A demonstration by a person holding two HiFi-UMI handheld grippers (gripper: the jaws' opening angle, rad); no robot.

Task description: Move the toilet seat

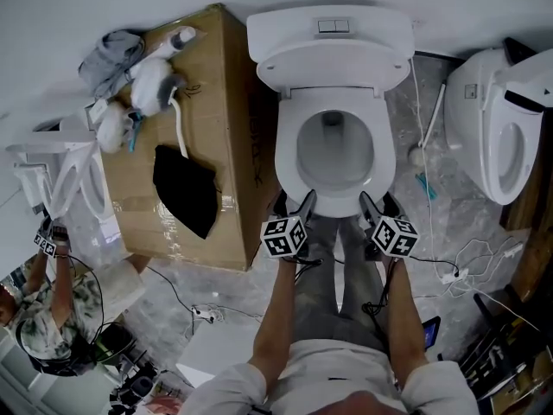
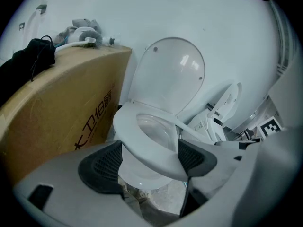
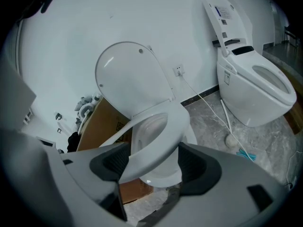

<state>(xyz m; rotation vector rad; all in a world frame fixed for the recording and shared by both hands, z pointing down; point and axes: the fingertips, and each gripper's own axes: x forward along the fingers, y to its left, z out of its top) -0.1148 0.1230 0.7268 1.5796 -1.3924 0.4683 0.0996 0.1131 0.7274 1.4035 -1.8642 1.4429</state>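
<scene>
A white toilet (image 1: 333, 28) stands against the wall with its lid (image 1: 333, 69) raised. The toilet seat (image 1: 289, 158) is an oval white ring over the bowl. Both grippers are at its front rim: my left gripper (image 1: 295, 202) on the front left, my right gripper (image 1: 377, 202) on the front right. In the left gripper view the seat (image 2: 151, 148) passes between the dark pads (image 2: 102, 167), raised above the bowl. In the right gripper view the seat (image 3: 161, 143) is tilted up, pinched between the pads (image 3: 201, 167). My left gripper (image 2: 149, 163) and right gripper (image 3: 154, 165) are both shut on it.
A large cardboard box (image 1: 216, 93) stands left of the toilet, with a black cloth (image 1: 186, 190) and brushes on top. A second white toilet (image 1: 497, 128) is at the right. Cables (image 1: 458, 271) lie on the marble floor. Another person (image 1: 43, 314) stands at the lower left.
</scene>
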